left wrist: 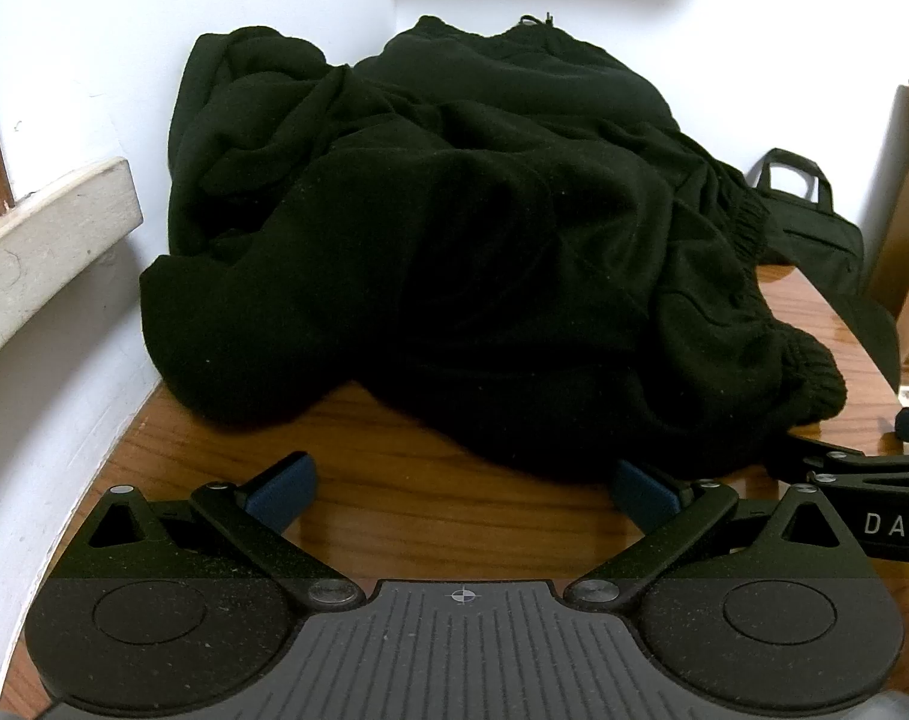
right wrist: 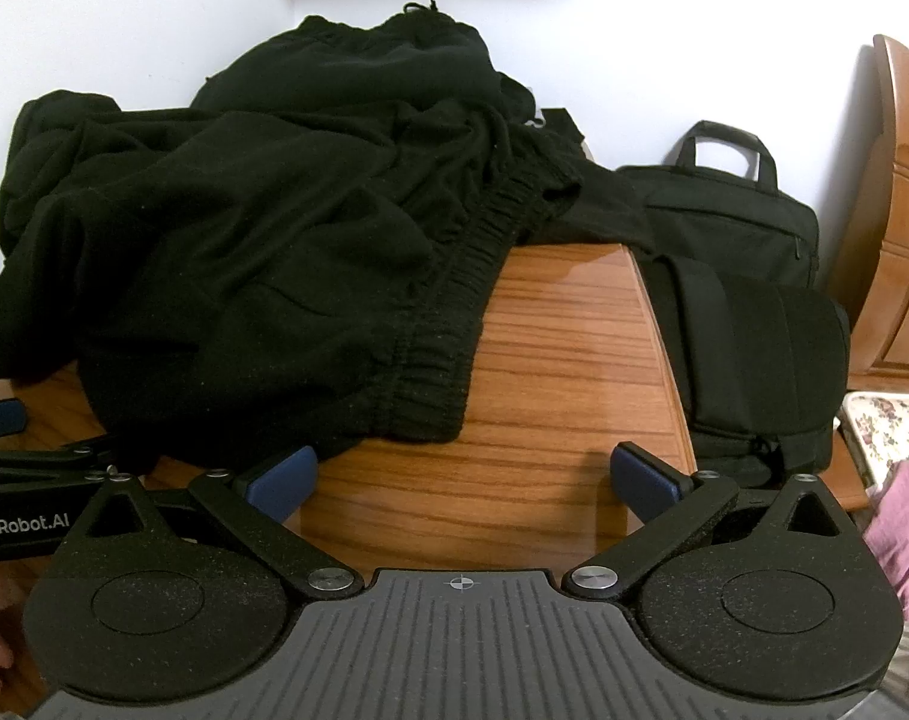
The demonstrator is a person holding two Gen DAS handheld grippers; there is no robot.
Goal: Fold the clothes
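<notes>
Bare table edge (right wrist: 550, 360) lies right of the heaped black clothes (right wrist: 262, 228).

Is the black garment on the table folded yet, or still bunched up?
Bunched up. The black garment lies in a rumpled heap on the table, ribbed cuffs splayed, no flat folds.

One heap of black clothes (right wrist: 262, 228), two black bags (right wrist: 736, 222), one wooden table (right wrist: 550, 360).

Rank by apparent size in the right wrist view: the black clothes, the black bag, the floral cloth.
1. Black clothes, the largest.
2. Black bag, clearly smaller.
3. Floral cloth, the smallest, though the picture's edge cuts it off.
</notes>
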